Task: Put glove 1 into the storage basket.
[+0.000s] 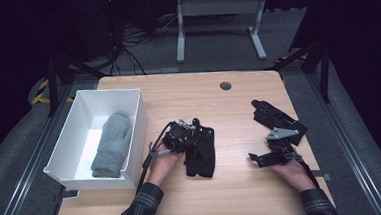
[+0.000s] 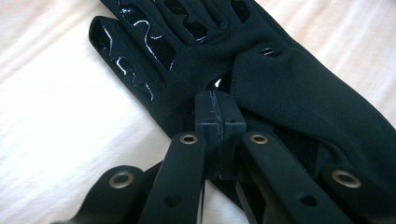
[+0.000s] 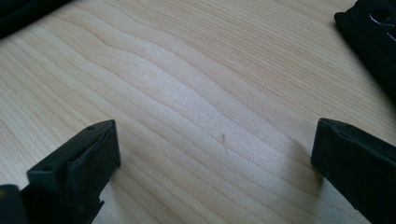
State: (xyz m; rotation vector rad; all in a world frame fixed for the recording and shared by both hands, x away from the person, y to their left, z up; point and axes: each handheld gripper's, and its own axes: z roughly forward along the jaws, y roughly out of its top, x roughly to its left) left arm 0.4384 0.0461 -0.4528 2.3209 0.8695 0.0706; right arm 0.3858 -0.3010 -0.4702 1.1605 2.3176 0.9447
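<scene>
Left hand-held gripper (image 2: 218, 122) pinches black glove (image 2: 299, 93); fabric betw. pads prob. hidden.

Both forearms wear dark plaid flannel sleeves. The black left claw (image 2: 218, 122) has brass-ringed rivets along its linkage bars. The black right claw (image 1: 258, 159) carries a grey three-cornered plate.

I find no legible text, label, brand mark, number or sign anywhere. The black glove (image 2: 280, 84) under my left gripper (image 2: 218, 116) carries only glossy wavy lines on its fingers, a pattern and not lettering. The white bin (image 1: 70, 145) left of that glove bears no marking.
</scene>
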